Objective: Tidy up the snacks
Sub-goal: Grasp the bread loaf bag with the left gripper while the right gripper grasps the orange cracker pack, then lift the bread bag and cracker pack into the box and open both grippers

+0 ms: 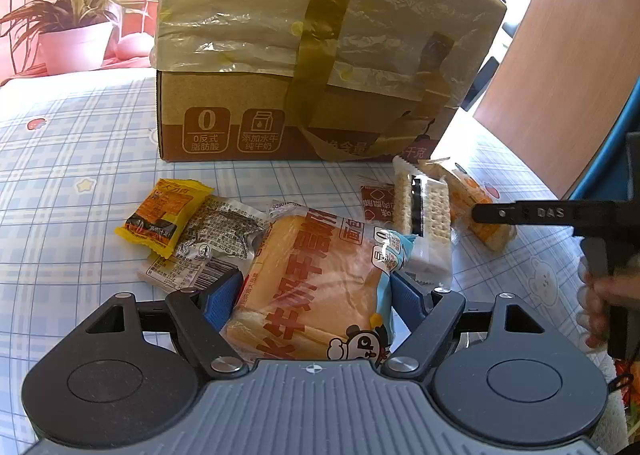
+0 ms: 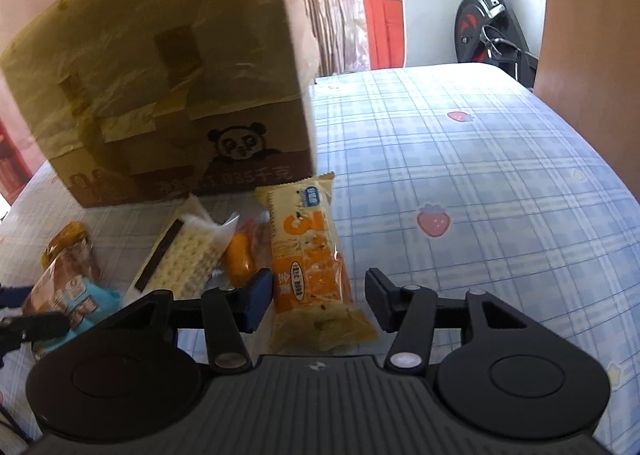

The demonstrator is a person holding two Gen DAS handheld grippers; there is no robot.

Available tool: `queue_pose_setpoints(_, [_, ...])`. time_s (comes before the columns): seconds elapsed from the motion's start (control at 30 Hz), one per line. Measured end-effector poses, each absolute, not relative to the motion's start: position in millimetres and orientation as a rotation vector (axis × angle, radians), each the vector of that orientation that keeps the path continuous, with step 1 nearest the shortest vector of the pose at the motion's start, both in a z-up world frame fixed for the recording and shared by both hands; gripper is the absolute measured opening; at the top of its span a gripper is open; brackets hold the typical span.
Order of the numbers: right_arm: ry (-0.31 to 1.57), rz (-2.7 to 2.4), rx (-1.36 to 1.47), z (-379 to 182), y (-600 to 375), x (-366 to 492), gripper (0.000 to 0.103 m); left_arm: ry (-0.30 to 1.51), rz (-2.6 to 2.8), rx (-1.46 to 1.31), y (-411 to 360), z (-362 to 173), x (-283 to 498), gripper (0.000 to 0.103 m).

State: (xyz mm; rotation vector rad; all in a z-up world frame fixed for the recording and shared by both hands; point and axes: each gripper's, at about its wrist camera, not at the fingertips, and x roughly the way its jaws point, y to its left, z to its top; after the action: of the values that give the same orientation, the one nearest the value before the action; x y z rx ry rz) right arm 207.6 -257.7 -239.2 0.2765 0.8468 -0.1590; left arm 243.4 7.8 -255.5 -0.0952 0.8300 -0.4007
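Several wrapped snacks lie on the checked tablecloth in front of a cardboard box (image 1: 320,55). My left gripper (image 1: 312,297) has its blue pads on both sides of a packaged bread (image 1: 316,279) and is shut on it. My right gripper (image 2: 316,299) is open around an orange snack bar (image 2: 308,255), whose wrapper touches neither pad; it also shows in the left wrist view (image 1: 476,203). A cracker pack (image 1: 424,211) lies between them, also seen in the right wrist view (image 2: 188,259). A yellow packet (image 1: 164,215) and a silver packet (image 1: 216,239) lie left of the bread.
The box (image 2: 168,87) stands behind the snacks. A potted plant (image 1: 72,23) stands beyond the table's far left. A wooden chair back (image 1: 560,67) is at the right. The tablecloth (image 2: 480,175) stretches to the right of the box. An exercise bike (image 2: 488,23) stands beyond the table.
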Motion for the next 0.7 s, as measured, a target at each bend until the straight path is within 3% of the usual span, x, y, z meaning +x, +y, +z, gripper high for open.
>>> queue_pose_setpoints(0.43, [0.839, -0.179, 0.25, -248, -266, 242, 0.056, 0.829, -0.401, -0.1, 8, -255, 243, 0.081])
queue_pose_setpoints(0.7, [0.822, -0.164, 0.294, -246, -273, 215, 0.046, 0.82, -0.409, -0.094, 10, -253, 240, 0.079])
